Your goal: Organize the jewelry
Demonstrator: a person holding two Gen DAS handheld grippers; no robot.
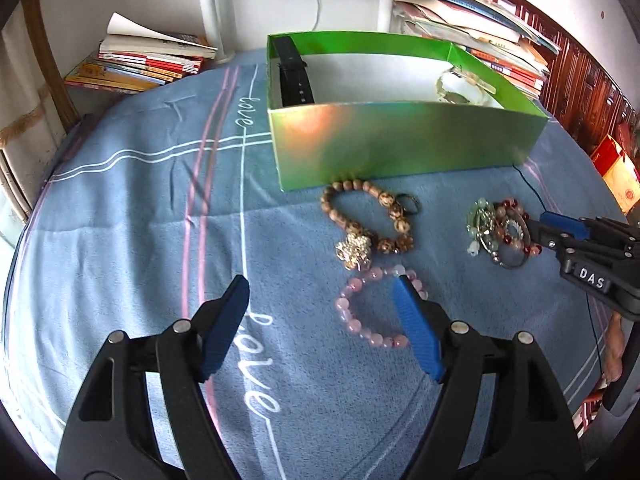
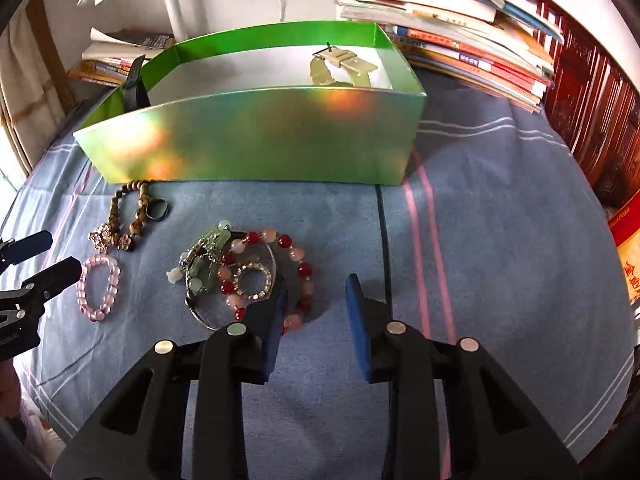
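Observation:
A green box stands on the blue cloth, holding a black watch strap and a pale green watch. In front lie a brown bead bracelet, a pink bead bracelet and a heap with a red-and-pink bead bracelet. My left gripper is open, its right finger over the pink bracelet. My right gripper is open and empty, its left finger beside the red bracelet.
Stacks of books stand behind the box on both sides. A white lamp post rises at the back. A dark wooden cabinet is at the right. A thin dark cable runs over the cloth.

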